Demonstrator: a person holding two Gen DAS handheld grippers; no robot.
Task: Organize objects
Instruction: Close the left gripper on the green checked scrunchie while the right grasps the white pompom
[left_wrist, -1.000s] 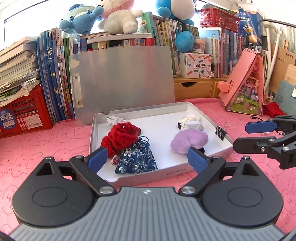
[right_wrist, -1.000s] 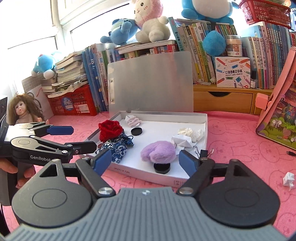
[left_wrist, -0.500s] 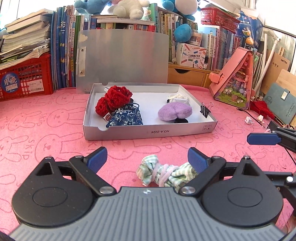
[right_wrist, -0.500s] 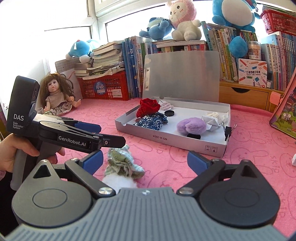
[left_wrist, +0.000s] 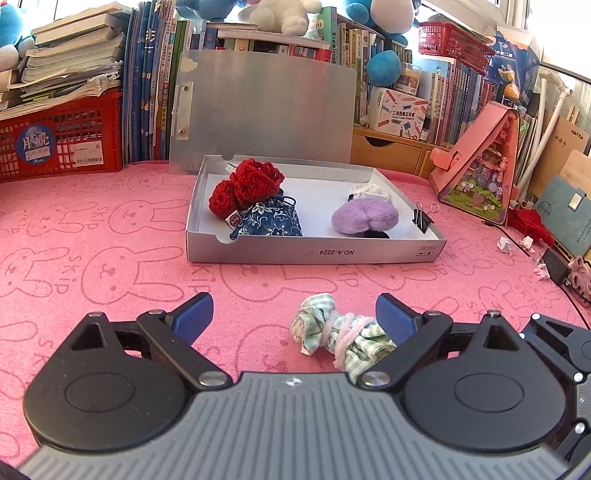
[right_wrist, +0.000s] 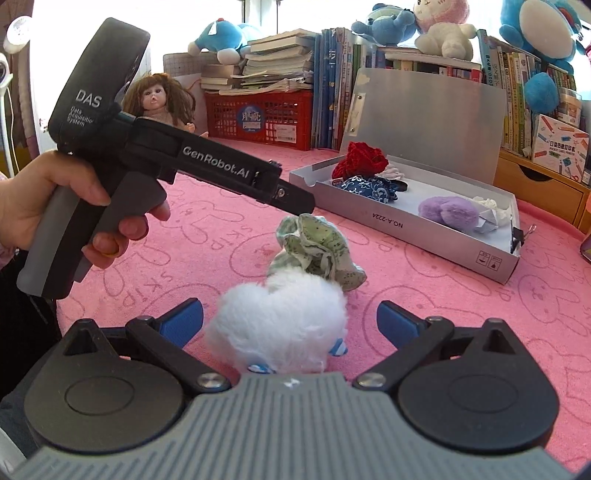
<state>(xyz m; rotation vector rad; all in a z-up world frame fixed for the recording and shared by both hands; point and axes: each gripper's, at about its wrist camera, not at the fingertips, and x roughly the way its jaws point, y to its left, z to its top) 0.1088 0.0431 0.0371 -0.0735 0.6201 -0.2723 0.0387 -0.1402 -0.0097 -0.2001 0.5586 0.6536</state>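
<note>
A grey open box (left_wrist: 314, 253) (right_wrist: 436, 236) sits on the pink mat and holds a red knit piece (left_wrist: 247, 182), a blue floral pouch (left_wrist: 271, 221), a purple plush (left_wrist: 364, 218) and a white item (left_wrist: 367, 190). A green checked scrunchie (left_wrist: 332, 330) (right_wrist: 317, 247) lies on the mat in front of the box, near the right finger of my open left gripper (left_wrist: 295, 319). A white fluffy plush (right_wrist: 284, 321) lies between the fingers of my open right gripper (right_wrist: 290, 321). The left gripper's body (right_wrist: 166, 162) shows in the right wrist view, above the scrunchie.
A black binder clip (left_wrist: 423, 221) is clipped on the box's right wall. A red crate (left_wrist: 59, 140), books and plush toys line the back. A pink toy house (left_wrist: 480, 166) stands at the right. A doll (right_wrist: 159, 101) sits at the far left.
Both grippers have drawn back from the box toward the near side of the mat. The scrunchie and then the white plush have come into view in front of them. Both stay open.
</note>
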